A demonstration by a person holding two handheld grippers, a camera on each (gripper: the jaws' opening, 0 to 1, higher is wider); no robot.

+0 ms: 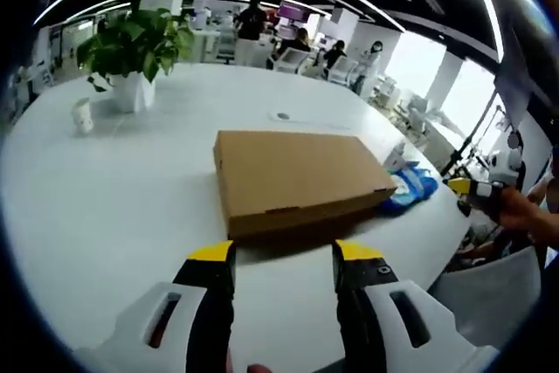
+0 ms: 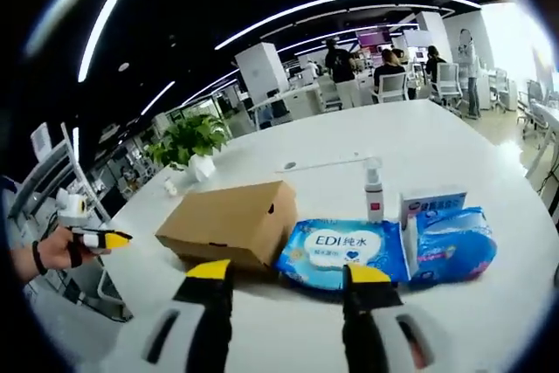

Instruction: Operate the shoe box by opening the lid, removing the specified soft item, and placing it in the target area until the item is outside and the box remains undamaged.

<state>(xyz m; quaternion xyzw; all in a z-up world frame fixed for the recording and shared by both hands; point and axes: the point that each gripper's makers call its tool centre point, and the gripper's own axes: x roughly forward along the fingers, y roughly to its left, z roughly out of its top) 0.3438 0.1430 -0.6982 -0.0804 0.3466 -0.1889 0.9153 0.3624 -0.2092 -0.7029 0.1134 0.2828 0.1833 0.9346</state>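
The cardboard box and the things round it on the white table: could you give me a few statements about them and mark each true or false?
1. The shoe box has its lid shut. True.
2. The left gripper is clamped on the box. False: its jaws stand open, short of the box, holding nothing.
3. A blue wipes pack lies beside the box. True.
4. The spray bottle lies on its side. False: it stands upright behind the wipes pack.
5. A potted plant stands on the table beyond the box. True.
6. The right gripper holds a soft item. False: its jaws are open and empty.
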